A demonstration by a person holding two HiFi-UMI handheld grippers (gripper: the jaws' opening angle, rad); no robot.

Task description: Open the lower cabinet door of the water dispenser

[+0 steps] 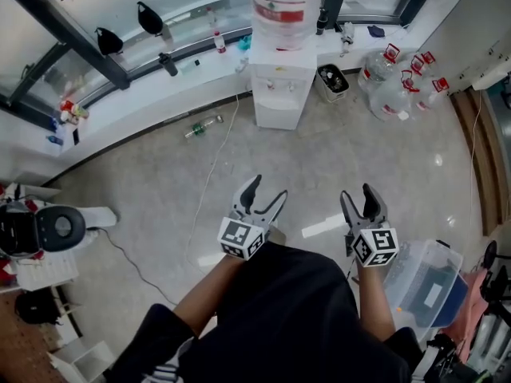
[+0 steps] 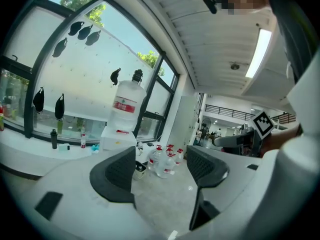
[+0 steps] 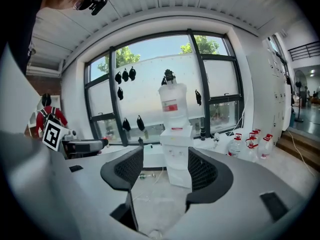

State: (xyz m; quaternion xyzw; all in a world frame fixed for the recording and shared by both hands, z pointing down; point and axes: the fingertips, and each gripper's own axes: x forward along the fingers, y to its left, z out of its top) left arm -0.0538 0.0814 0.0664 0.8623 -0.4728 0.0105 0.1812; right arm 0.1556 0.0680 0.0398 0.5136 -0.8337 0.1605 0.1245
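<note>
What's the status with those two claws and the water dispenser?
Left gripper open, empty; right gripper same. Water dispenser ahead, lower door shut, untouched. White cable trails in between.

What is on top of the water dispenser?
A large clear water bottle with a red label stands on the water dispenser. Its neck is hidden where it meets the dispenser's top.

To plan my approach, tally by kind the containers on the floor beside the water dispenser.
Spare water jugs: 4
Small bin: 1
Bottle lying down: 1
Total: 6
</note>
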